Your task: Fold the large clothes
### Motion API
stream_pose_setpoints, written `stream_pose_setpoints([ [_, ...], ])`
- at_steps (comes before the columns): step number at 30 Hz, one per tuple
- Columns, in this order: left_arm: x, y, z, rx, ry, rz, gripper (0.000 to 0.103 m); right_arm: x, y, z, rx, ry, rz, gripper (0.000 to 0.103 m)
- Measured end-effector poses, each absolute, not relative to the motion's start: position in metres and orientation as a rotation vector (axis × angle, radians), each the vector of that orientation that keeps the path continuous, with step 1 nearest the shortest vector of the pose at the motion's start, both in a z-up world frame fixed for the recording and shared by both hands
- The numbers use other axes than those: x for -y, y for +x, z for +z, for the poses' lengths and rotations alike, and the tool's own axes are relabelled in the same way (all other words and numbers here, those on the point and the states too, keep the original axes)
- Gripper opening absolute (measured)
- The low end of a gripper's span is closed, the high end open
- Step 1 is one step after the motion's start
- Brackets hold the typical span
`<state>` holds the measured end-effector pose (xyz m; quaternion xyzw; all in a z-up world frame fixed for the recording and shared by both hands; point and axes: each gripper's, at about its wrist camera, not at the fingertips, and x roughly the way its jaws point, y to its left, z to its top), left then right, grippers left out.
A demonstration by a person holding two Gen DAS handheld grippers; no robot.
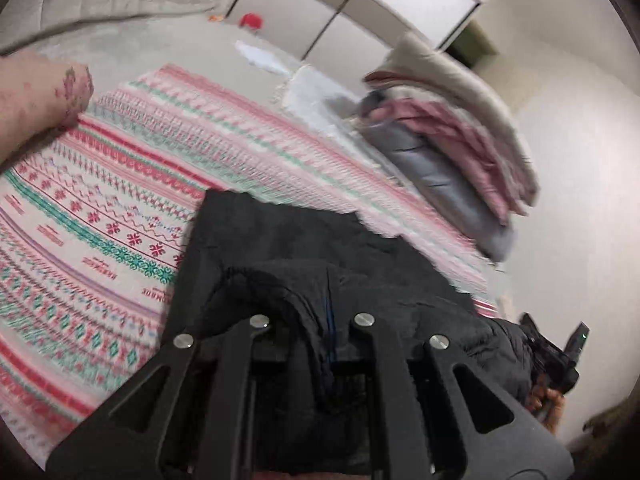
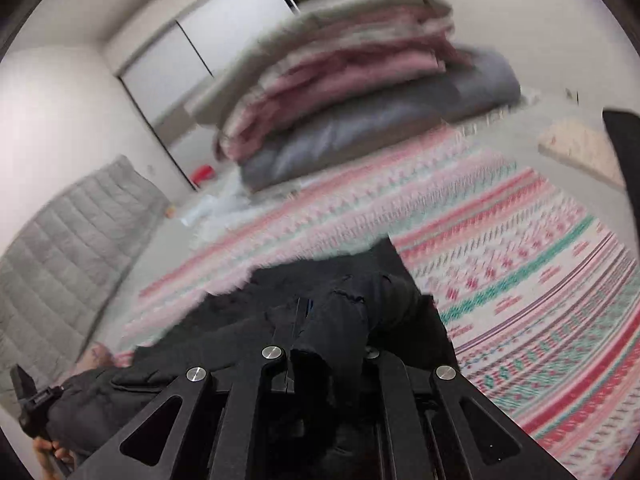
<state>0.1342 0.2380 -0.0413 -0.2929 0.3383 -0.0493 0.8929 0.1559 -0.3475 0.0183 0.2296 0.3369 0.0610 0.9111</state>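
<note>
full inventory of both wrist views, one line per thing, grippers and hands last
black garment: 1, black, on the patterned blanket, bunched up at both grippers
patterned blanket: 1, pink, red, teal and white bands, spread flat under the garment
folded bedding stack: 1 pile, beige over pink over grey, past the blanket's far edge
quilted pad: 1, grey, beside the blanket
sliding doors: pale panels, far wall
red object: 1, small, near the doors, too blurred to identify
floral sleeve: 1, pink print, at the blanket's edge
left gripper: 1, black, shut on the garment
right gripper: 1, black, shut on the garment
hand: 1, holding the right gripper
</note>
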Motion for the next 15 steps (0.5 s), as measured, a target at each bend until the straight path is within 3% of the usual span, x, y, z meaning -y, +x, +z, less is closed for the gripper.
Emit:
stream_pose_setpoints([
  [7,-0.232,0.170,-0.120,-0.746,-0.670,-0.019,0.016,0.336,0.213,-0.074,-0.839,0.424,0.096,0.012],
  [12,-0.213,0.160,-0.096,-0.752,-0.491,0.019,0.021,0.332,0.208,-0.081,-0.799,0.349,0.110,0.019],
  [14,-0.214,0.154,-0.085,-0.742,-0.507,-0.007,0.044,0.339,0.198,-0.070,-0.804,0.362,0.130,0.023],
  [15,-0.213,0.150,-0.078,-0.745,-0.506,-0.034,0.049,0.343,0.193,-0.064,-0.802,0.377,0.136,0.027],
])
